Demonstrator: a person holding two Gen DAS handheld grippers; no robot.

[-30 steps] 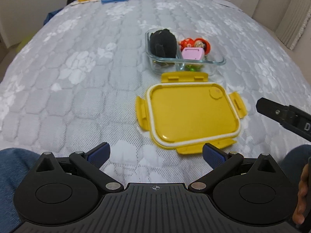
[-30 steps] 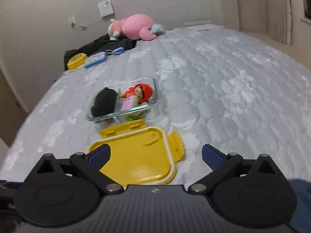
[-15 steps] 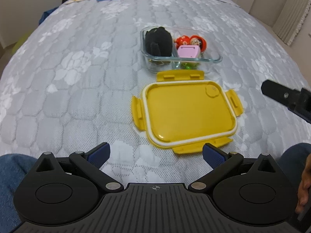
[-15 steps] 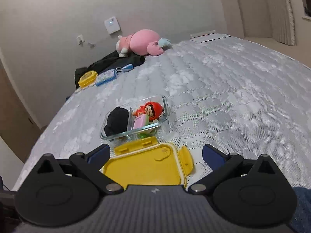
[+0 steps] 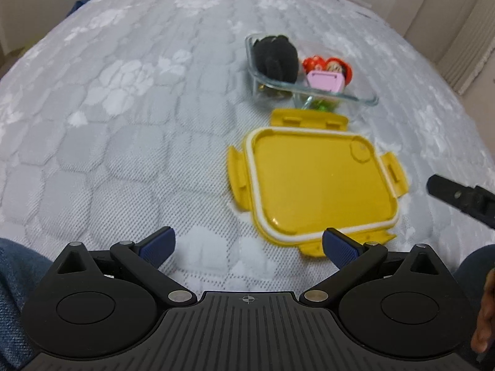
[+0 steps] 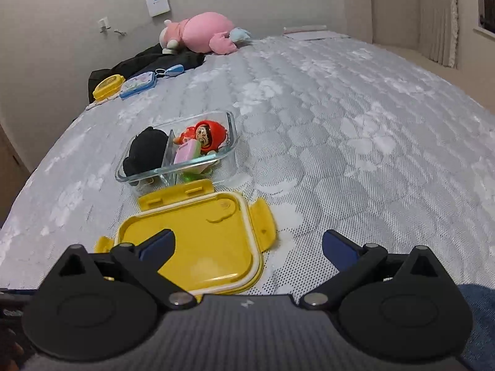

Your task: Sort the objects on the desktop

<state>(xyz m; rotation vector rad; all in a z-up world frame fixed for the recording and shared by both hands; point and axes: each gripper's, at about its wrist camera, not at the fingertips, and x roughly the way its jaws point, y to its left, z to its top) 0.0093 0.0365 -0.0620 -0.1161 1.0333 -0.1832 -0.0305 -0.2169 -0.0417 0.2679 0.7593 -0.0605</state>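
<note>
With both the left tongs (image 5: 247, 244) and right tongs (image 6: 247, 244) open and empty, the views have drawn back slightly from the filled glass container (image 6: 230, 123) and detached yellow lid (image 5: 318, 182), indicating no grasp underway.

Yellow lid (image 5: 318, 182) with white rim, grey floral-quilted mattress (image 5: 123, 123), pink plush (image 6: 204, 32)

One glass box (image 6: 230, 142), one yellow lid (image 6: 201, 241), one black pouch (image 6: 145, 151), one red doll (image 6: 210, 133), one pink case (image 6: 187, 153), one plush toy (image 6: 201, 32), two grippers (image 5: 247, 244) (image 6: 247, 244).
</note>
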